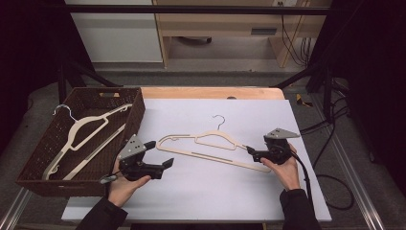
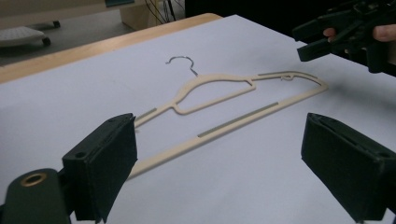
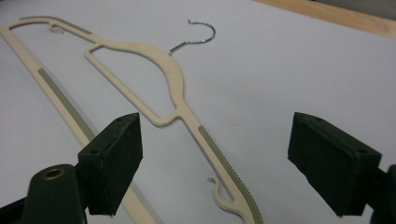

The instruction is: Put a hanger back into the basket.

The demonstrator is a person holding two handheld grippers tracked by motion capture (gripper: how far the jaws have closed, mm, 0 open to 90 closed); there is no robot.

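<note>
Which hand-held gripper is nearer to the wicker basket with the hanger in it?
Left. The left hand-held gripper hovers just off the near right corner of the basket. The right hand-held gripper is across the table, at the far end of the hanger on the white board.

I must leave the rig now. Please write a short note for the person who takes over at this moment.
Left gripper: jaws open, holding nothing, at the left end of the cream plastic hanger with a metal hook.
Right gripper: jaws open, at the hanger's right end.
The hanger lies flat on the white table sheet.
Done: one similar hanger lies in the brown woven basket.
Left: probably grasp the hanger and move it to the basket.
</note>
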